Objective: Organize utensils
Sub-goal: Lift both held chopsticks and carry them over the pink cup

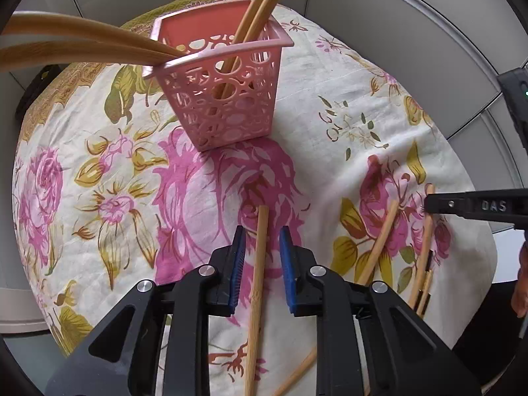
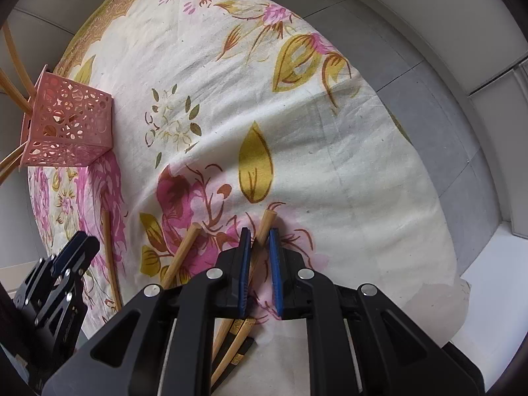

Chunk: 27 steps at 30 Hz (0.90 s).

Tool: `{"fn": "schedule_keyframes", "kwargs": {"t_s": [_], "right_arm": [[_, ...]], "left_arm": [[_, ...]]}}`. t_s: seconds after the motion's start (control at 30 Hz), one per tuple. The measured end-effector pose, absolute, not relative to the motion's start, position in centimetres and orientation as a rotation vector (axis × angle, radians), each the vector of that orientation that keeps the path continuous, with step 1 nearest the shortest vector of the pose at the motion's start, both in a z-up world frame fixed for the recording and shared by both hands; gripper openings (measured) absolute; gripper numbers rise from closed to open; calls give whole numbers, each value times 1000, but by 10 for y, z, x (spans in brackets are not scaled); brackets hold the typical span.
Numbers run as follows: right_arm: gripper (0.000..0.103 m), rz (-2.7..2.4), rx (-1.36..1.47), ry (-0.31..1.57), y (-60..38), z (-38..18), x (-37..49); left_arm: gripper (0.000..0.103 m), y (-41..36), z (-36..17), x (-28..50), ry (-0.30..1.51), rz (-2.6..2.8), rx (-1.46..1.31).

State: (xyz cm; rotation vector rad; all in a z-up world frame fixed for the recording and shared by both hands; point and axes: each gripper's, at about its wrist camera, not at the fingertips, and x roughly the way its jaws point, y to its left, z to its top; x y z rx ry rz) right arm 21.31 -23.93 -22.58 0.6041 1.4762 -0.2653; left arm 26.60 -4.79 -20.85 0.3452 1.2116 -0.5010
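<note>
On the wrinkled floral cloth, round bamboo chopsticks lie scattered near the pink perforated basket, one stick loose between the left gripper's narrow-parted jaws, another pinched by the right gripper.

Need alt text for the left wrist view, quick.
The left gripper hangs open astride a bamboo chopstick lying on the floral tablecloth. Beyond stands a pink perforated basket holding other chopsticks; more lie loose at right.
</note>
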Motion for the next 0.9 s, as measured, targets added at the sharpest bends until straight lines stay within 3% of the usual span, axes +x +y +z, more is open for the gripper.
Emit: {"fn": "schedule_keyframes", "kwargs": {"t_s": [0.1, 0.13, 0.23, 0.3, 0.37, 0.4, 0.43, 0.67, 0.9], "right_arm": [[12, -247, 626, 1491, -251, -226, 211], [12, -244, 627, 1495, -256, -226, 212], [12, -239, 630, 1505, -258, -235, 208], [12, -237, 639, 1507, -260, -235, 211], [13, -233, 630, 1511, -268, -235, 210], [13, -235, 626, 1512, -269, -235, 211], [12, -242, 624, 1505, -269, -236, 213], [11, -205, 668, 1377, -239, -234, 213], [10, -74, 652, 1066, -223, -171, 172]], "left_arm": [[26, -56, -219, 276, 1224, -443, 379], [34, -58, -223, 278, 1233, -430, 389], [44, -60, -230, 284, 1240, -417, 387], [45, -59, -231, 288, 1251, -418, 387], [33, -60, -230, 287, 1257, -452, 386], [17, -61, -230, 286, 1265, -487, 372], [8, -65, -230, 285, 1261, -495, 386], [7, -52, -209, 271, 1218, -562, 266], [7, -14, -138, 236, 1010, -577, 105]]}}
